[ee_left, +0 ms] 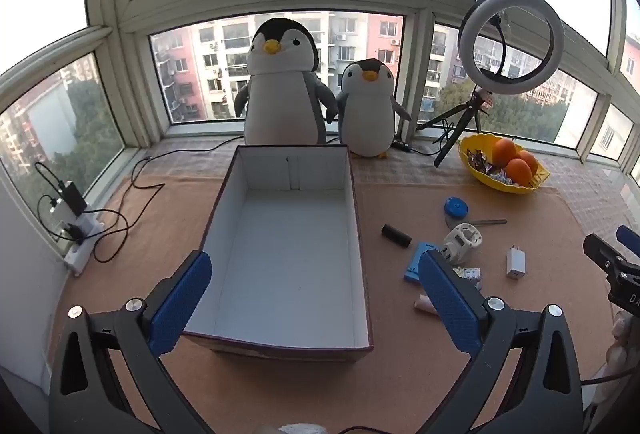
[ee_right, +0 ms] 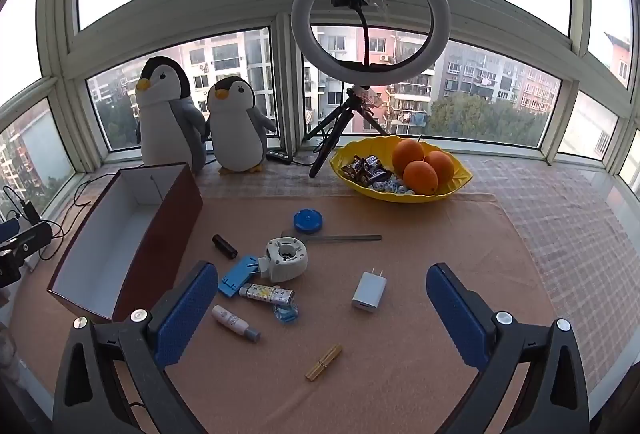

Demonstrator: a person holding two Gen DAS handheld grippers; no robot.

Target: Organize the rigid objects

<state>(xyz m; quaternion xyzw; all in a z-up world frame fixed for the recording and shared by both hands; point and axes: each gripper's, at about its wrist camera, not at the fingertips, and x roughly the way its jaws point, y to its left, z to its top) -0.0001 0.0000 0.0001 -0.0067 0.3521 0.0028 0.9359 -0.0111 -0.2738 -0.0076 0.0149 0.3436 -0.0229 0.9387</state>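
Note:
An empty dark red box with a white inside (ee_left: 288, 242) stands open on the tan mat; it also shows in the right wrist view (ee_right: 132, 230). My left gripper (ee_left: 316, 294) is open and empty over the box's near end. My right gripper (ee_right: 320, 310) is open and empty above loose items: a white charger (ee_right: 369, 292), a white round device (ee_right: 286, 259), a blue holder (ee_right: 237, 275), a patterned lighter (ee_right: 266, 293), a white tube (ee_right: 235, 323), a wooden clothespin (ee_right: 324, 357), a black cylinder (ee_right: 224, 246), a blue round tape (ee_right: 307, 221) and a metal ruler (ee_right: 348, 238).
A yellow bowl (ee_right: 452, 190) with oranges and candy sits at the back right. A ring light on a tripod (ee_right: 370, 34) and two plush penguins (ee_right: 236, 126) stand by the window. A power strip with cables (ee_left: 80, 234) lies at the left edge.

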